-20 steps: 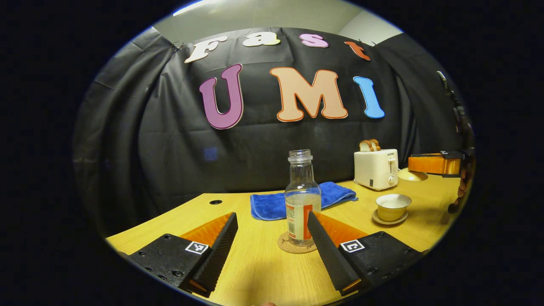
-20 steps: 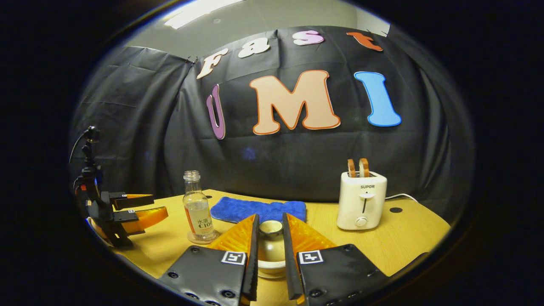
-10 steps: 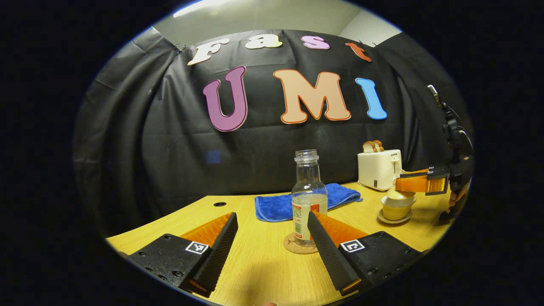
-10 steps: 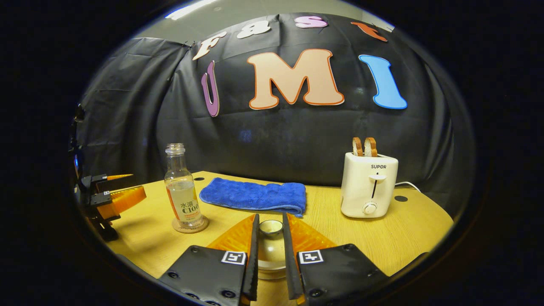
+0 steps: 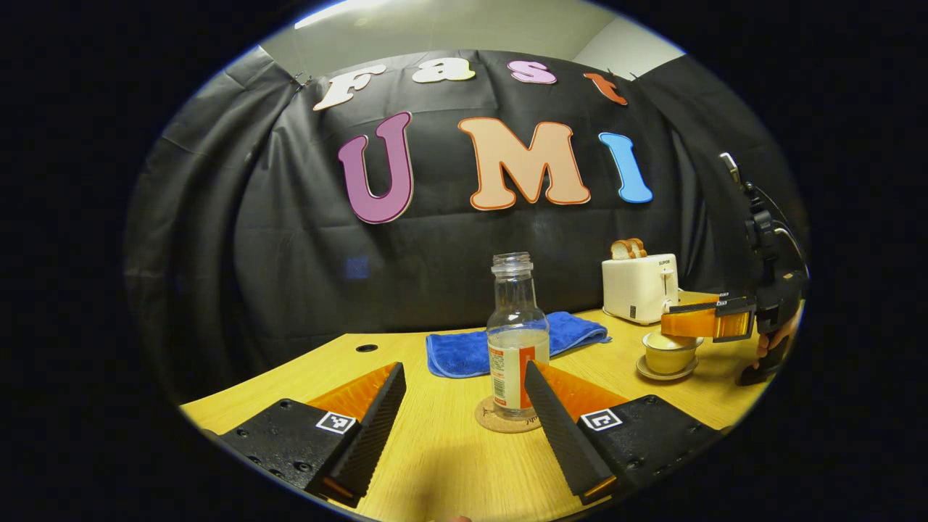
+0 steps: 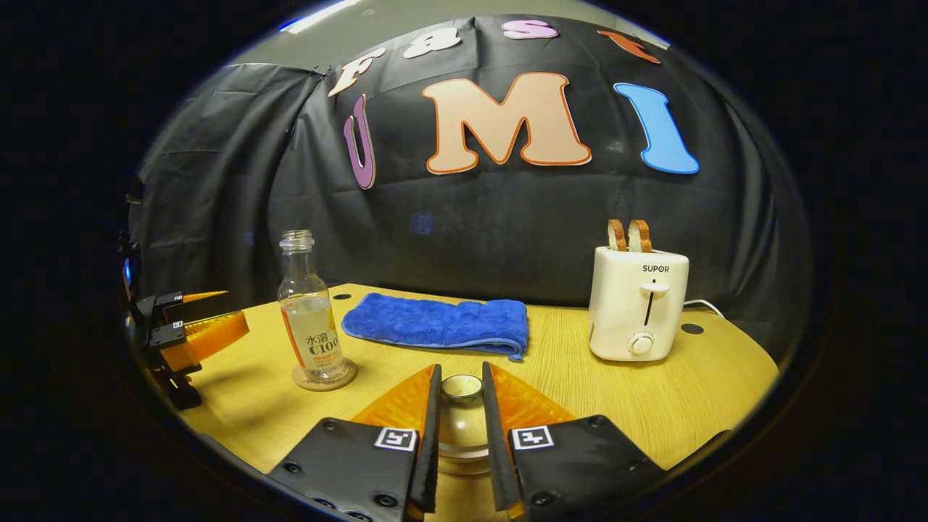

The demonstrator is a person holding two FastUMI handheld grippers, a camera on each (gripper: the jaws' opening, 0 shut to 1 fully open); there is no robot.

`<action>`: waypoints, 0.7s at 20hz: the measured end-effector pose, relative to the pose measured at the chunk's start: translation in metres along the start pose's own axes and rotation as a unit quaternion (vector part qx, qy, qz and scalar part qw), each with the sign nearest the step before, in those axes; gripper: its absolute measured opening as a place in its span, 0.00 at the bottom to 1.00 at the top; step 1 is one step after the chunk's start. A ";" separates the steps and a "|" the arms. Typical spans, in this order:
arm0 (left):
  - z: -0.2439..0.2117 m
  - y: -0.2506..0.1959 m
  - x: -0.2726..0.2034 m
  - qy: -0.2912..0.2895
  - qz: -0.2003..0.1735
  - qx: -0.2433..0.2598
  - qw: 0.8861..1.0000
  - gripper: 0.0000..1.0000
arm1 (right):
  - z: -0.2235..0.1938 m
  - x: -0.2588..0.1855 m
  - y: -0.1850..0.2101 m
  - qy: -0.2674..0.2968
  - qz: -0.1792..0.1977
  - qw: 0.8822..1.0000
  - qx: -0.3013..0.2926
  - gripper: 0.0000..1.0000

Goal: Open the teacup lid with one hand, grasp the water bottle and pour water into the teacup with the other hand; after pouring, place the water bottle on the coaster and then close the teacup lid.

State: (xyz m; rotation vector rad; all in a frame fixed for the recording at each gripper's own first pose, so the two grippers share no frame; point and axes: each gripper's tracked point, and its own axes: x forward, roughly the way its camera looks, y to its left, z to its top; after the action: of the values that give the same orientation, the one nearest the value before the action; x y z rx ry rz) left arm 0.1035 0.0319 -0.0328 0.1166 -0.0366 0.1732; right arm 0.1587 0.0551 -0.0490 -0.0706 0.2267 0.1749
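Wooden table (image 6: pixel 652 406) carries the teacup (image 5: pixel 665 357) directly beneath the right gripper (image 6: pixel 462 395), clamped on the lid (image 6: pixel 462 388); left gripper (image 5: pixel 464 406) gapes wide.

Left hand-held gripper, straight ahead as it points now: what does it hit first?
Probably the water bottle on its coaster. It stands upright ahead of the open left hand-held gripper, nearer one finger; depth is unclear.

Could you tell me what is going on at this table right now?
The right gripper is shut on the teacup lid, setting it on the teacup. The water bottle stands upright on its coaster, partly full, with the left gripper open around it and not touching. So pouring looks finished.
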 end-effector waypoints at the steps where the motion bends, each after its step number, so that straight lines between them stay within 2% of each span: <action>1: 0.000 0.000 0.000 0.001 -0.001 0.000 1.000 0.96 | 0.000 -0.002 -0.001 0.001 0.000 1.000 0.001 0.33; 7: 0.000 0.001 0.000 0.000 -0.001 -0.002 1.000 0.96 | 0.001 -0.006 0.003 0.008 0.017 1.000 0.016 0.38; 11: -0.001 0.000 -0.001 0.003 -0.002 -0.003 1.000 0.96 | 0.015 -0.023 0.003 0.001 0.015 1.000 0.014 0.86; 13: -0.002 -0.001 -0.001 0.004 -0.003 -0.006 1.000 0.96 | 0.031 -0.035 -0.002 -0.026 0.003 1.000 0.003 0.82; 14: -0.002 -0.001 -0.001 0.005 -0.004 -0.007 1.000 0.96 | 0.037 -0.043 -0.002 -0.037 0.000 0.999 0.004 0.87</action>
State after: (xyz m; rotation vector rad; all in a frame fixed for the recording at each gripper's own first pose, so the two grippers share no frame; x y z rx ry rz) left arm 0.1027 0.0306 -0.0352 0.1013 -0.0273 0.1659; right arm 0.1261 0.0495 -0.0035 -0.0563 0.1529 0.1769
